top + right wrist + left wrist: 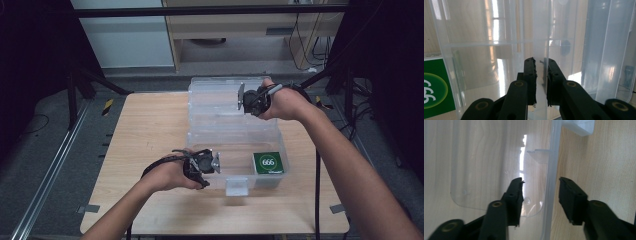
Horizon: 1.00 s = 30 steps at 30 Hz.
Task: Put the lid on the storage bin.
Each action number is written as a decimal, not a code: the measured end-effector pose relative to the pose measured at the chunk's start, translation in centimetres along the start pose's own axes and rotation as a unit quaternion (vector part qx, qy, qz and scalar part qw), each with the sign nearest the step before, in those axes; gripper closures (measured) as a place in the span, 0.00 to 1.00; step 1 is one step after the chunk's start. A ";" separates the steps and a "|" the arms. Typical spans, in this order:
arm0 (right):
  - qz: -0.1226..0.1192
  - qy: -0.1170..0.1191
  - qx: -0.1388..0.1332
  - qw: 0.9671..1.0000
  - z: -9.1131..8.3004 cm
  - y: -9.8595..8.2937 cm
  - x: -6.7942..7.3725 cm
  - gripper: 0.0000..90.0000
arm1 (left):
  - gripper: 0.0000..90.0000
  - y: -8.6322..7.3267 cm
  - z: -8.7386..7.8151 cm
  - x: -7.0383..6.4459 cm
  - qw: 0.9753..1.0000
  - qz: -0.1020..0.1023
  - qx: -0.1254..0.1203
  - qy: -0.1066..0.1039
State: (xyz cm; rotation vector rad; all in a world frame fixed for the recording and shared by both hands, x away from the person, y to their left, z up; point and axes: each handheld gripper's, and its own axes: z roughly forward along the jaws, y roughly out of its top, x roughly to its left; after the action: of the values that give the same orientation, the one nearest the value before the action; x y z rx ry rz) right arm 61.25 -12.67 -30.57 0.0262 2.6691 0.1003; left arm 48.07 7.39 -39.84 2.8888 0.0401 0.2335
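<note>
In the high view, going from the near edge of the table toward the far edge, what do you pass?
Box latch tab → left gripper, level with the green 666 pack inside the clear box → right gripper at the raised lid.

The clear box (235,150) is taking up the table's middle, its raised lid (215,97) blocking the far side. A green packet (268,163) is occupying the box's right corner, leaving the rest of the floor free. The wooden table (145,130) is lying open at left and along the near edge.
</note>
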 end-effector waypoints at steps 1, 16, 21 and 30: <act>0.000 0.001 -0.001 1.000 0.0 0.0 0.0 0.90 | 0.66 -0.1 0.2 0.0 1.000 0.000 -0.002 -0.004; -0.006 0.000 -0.003 1.000 -0.1 0.2 0.1 0.92 | 0.93 0.1 0.4 -0.4 1.000 -0.013 -0.004 -0.002; -0.010 -0.001 -0.002 1.000 -0.3 0.3 0.3 0.92 | 0.92 0.1 0.4 -0.6 1.000 -0.023 -0.006 0.007; -0.014 -0.003 -0.007 1.000 -0.7 0.4 0.8 0.94 | 0.92 0.0 0.5 -0.6 0.999 -0.037 -0.011 0.012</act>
State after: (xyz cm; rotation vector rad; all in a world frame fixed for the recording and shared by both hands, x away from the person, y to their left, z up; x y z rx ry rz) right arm 60.23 -12.32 -30.25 -0.0159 2.6608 0.1107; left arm 47.55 7.24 -40.36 2.8554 0.1469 0.2537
